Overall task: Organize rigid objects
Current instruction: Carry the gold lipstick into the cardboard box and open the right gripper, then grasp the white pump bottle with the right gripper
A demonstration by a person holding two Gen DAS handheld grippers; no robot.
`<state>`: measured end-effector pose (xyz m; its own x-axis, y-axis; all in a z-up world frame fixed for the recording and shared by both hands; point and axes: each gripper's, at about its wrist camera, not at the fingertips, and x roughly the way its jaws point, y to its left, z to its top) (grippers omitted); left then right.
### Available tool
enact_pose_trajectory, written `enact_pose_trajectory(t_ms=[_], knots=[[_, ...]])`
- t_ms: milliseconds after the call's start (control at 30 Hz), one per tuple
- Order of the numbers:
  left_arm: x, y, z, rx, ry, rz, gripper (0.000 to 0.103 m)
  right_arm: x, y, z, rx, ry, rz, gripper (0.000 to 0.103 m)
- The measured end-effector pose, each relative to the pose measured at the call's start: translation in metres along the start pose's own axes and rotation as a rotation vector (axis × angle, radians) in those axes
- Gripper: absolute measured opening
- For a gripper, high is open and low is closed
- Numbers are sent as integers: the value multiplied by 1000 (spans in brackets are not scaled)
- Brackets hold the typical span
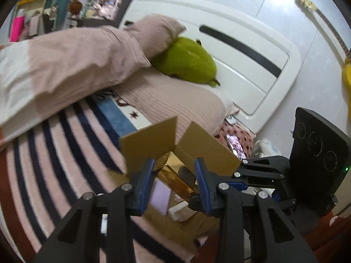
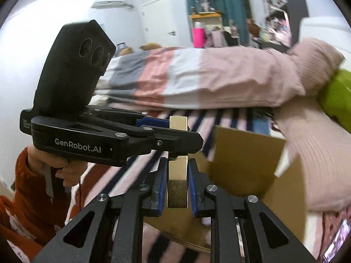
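A long gold box (image 2: 177, 175) hangs above an open cardboard box (image 2: 245, 153) on the bed. My right gripper (image 2: 177, 164) is shut on its near end, blue pads pressed to both sides. My left gripper (image 2: 184, 131) comes in from the left and clamps the far end. In the left wrist view the gold box (image 1: 173, 175) lies between the blue pads of my left gripper (image 1: 174, 164), over the cardboard box (image 1: 208, 146). Inside that box lie a pale purple card (image 1: 161, 197) and a white item (image 1: 182, 212).
The striped blanket (image 1: 54, 153) covers the bed, with pink pillows (image 1: 76, 61) and a green plush (image 1: 186, 59) by the white headboard (image 1: 252, 65). A phone (image 1: 235, 146) lies beside the cardboard box. A yellow guitar (image 1: 346, 74) leans at right. A hand (image 2: 50, 164) in a red sleeve holds the left gripper.
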<state>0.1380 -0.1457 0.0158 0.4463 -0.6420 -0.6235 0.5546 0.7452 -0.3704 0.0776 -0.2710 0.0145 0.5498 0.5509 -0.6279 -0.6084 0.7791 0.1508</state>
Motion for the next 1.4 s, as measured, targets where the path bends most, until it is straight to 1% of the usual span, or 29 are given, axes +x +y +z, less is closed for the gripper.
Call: enact_pose_trajectory(t_ms=[100,167,333,367,433,467,500,633,700,800,900,1000,1067,1133,1200,1267,1333,1367,1400], knots=[[29,-8,7,8,59,10,34,3,-24,-7,43,36,4,13],[41,-10,8,12,86,25,34,5,-34,-11,52,54,5,13],[54,-9,6,10,125,57,35,16,-46,-15,57,93,5,14],[55,-10,6,19,127,86,38,16,-46,-16,56,93,-5,14],[54,-11,5,26,124,106,61,15,-49,-16,55,91,-20,20],[51,-12,4,33,115,117,64,13,-48,-16,56,87,-19,28],[48,-12,3,37,111,123,66,12,-48,-15,56,83,-20,34],[29,-9,1,26,82,140,68,9,-40,-13,47,75,-15,36],[17,-7,-1,23,62,157,69,9,-31,-11,43,67,0,36],[-16,4,-7,3,10,188,70,10,-13,-3,16,48,22,36],[-52,18,-15,-24,-44,257,71,11,20,9,-36,21,63,36],[-95,44,-33,-63,-97,364,71,20,58,17,-99,18,121,36],[-113,60,-46,-94,-113,410,71,32,84,17,-131,32,167,36],[-132,82,-66,-141,-127,455,71,47,107,15,-152,58,218,37],[-143,101,-86,-181,-128,485,71,66,129,9,-168,92,257,37],[-149,119,-108,-221,-124,505,71,85,144,0,-164,127,273,38],[-152,136,-130,-258,-121,506,71,102,149,-11,-135,153,281,43],[-153,146,-142,-278,-120,501,71,110,149,-16,-116,165,280,51],[-152,153,-152,-292,-119,499,74,120,147,-22,-96,176,269,54]])
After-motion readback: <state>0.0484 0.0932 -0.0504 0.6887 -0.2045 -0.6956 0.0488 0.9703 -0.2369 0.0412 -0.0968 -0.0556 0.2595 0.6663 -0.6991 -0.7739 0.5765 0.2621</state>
